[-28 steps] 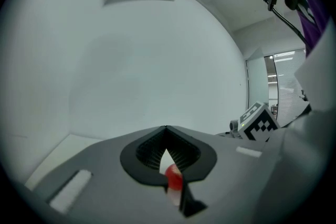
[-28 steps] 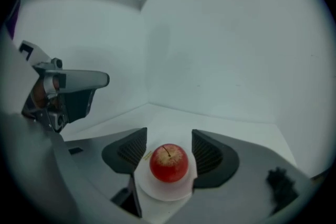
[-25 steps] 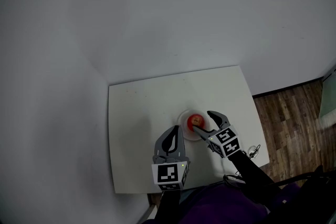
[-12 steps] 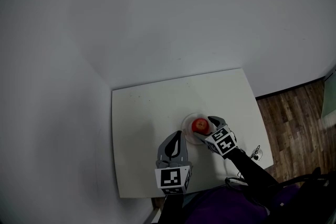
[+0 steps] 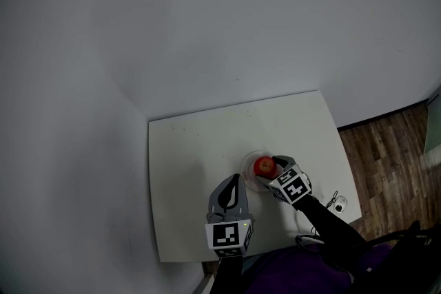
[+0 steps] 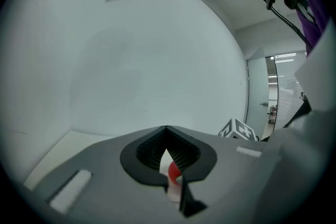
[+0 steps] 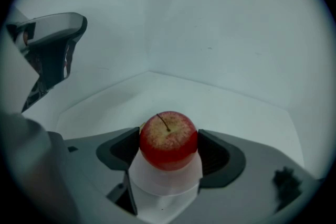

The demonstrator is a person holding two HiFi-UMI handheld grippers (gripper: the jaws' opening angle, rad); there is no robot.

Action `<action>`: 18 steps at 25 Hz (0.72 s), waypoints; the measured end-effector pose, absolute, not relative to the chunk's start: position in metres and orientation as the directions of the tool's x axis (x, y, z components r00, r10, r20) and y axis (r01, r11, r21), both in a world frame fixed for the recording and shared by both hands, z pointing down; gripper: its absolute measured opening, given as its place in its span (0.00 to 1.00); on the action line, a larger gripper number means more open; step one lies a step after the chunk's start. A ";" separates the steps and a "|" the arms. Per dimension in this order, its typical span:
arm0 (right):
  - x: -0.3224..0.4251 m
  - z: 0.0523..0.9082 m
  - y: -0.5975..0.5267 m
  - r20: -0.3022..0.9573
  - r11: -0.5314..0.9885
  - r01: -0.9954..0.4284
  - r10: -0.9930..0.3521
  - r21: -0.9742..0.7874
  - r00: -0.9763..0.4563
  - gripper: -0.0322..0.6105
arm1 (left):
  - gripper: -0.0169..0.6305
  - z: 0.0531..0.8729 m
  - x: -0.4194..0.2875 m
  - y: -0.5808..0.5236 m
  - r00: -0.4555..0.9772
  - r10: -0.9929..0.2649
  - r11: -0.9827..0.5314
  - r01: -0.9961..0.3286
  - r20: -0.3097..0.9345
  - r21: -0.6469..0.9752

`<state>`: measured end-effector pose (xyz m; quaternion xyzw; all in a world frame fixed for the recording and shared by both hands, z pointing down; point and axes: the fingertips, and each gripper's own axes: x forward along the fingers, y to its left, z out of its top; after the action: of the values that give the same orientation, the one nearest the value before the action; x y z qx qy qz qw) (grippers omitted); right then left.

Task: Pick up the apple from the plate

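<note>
A red apple (image 5: 263, 166) stands stem-up on a small white plate (image 5: 249, 176) near the middle of the white table (image 5: 193, 162). My right gripper (image 5: 270, 169) is tilted down over it, jaws wide open. In the right gripper view the apple (image 7: 168, 140) sits between the two dark pads (image 7: 123, 148), very close to both, resting on the plate (image 7: 165, 182). My left gripper (image 5: 233, 181) hovers just left of the plate, fingertips together and empty. Through its narrow slit (image 6: 166, 131) a sliver of apple (image 6: 173, 169) shows.
A small dark object with a cable (image 5: 339, 203) lies near the table's right front edge. Wooden floor (image 5: 393, 148) lies to the right of the table. Grey walls meet behind the table's far corner. The left gripper (image 7: 50, 44) shows at the right gripper view's upper left.
My right gripper has come down and tipped forward, so its open jaws now stand on either side of the apple. The left gripper has hardly moved.
</note>
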<state>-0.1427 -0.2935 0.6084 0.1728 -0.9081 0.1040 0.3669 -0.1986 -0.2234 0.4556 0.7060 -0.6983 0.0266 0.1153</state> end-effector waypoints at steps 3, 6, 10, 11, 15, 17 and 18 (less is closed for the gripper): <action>-0.141 0.607 -0.295 0.696 0.920 -0.389 -0.247 -0.051 -0.674 0.62 | 0.04 0.458 -0.199 -0.224 0.024 -0.979 0.003 -0.991 0.204 0.132; -0.137 0.601 -0.297 0.688 0.914 -0.402 -0.264 -0.045 -0.677 0.62 | 0.04 0.458 -0.198 -0.226 0.029 -0.979 -0.002 -0.992 0.203 0.129; -0.125 0.593 -0.303 0.679 0.908 -0.419 -0.289 -0.030 -0.675 0.62 | 0.04 0.460 -0.191 -0.231 0.048 -0.977 -0.021 -0.991 0.207 0.134; -0.121 0.590 -0.304 0.675 0.904 -0.427 -0.298 -0.028 -0.675 0.62 | 0.04 0.460 -0.188 -0.231 0.054 -0.977 -0.026 -0.990 0.207 0.136; -0.097 0.575 -0.309 0.653 0.877 -0.481 -0.352 -0.022 -0.671 0.61 | 0.04 0.454 -0.175 -0.230 0.077 -0.976 -0.050 -0.990 0.206 0.135; -0.085 0.574 -0.316 0.647 0.860 -0.510 -0.380 -0.015 -0.661 0.62 | 0.04 0.456 -0.170 -0.234 0.092 -0.975 -0.064 -0.989 0.204 0.137; -0.080 0.574 -0.319 0.646 0.852 -0.523 -0.393 -0.011 -0.654 0.62 | 0.04 0.457 -0.168 -0.237 0.099 -0.974 -0.072 -0.988 0.203 0.138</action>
<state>-0.0795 -0.3195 0.5738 0.2532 -0.9041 0.0984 0.3298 -0.1682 -0.2367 0.4568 0.7316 -0.6705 0.0283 0.1201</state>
